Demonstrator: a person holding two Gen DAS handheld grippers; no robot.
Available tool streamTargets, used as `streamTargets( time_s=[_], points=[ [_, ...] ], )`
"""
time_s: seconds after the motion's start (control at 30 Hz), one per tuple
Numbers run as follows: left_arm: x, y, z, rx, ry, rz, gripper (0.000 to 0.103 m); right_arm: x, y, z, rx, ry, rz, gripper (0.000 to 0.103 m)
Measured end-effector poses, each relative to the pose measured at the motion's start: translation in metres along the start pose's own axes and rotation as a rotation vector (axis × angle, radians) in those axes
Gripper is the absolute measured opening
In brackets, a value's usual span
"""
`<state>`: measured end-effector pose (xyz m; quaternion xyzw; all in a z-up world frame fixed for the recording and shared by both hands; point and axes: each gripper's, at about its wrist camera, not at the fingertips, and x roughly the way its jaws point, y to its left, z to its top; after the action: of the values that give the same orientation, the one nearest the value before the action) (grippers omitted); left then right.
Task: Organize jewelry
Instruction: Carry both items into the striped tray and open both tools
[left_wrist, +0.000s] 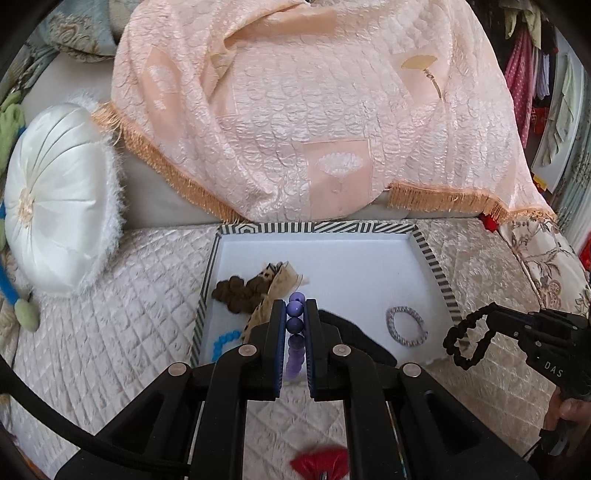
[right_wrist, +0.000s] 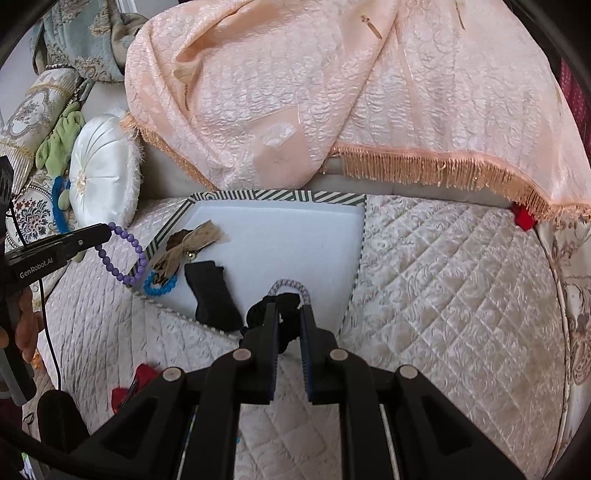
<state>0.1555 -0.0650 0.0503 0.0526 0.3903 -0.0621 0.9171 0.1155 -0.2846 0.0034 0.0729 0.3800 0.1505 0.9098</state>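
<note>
The left gripper has "GenRobot.AI" printed in white on its side. The right gripper shows the letters "DAS" on its body.

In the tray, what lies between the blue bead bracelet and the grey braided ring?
A black cloth piece lies between the blue bead bracelet and grey braided ring, seen in the right wrist view.

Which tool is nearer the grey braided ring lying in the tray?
Right. The right tool, shut on a black ruffled scrunchie, is at the tray's near edge beside the grey braided ring. The left tool, holding a purple bead bracelet, is at the tray's opposite side.
</note>
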Motion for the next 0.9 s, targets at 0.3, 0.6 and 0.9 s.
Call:
streamTargets(
  time_s=[0.3,0.6,0.9],
  points=[
    [0.039,-0.013,0.019,0.009,0.043,-0.002,0.000,0.033,-0.010,0.019,0.010,0.027,-0.009,0.011],
    [0.074,-0.019,0.039,-0.038,0.073,-0.051,0.000,0.057,-0.023,0.037,0.048,0.022,-0.002,0.011],
    [0.121,-0.022,0.038,-0.072,0.128,-0.053,0.000,0.106,-0.032,0.054,0.059,0.068,-0.008,0.011]
  ],
)
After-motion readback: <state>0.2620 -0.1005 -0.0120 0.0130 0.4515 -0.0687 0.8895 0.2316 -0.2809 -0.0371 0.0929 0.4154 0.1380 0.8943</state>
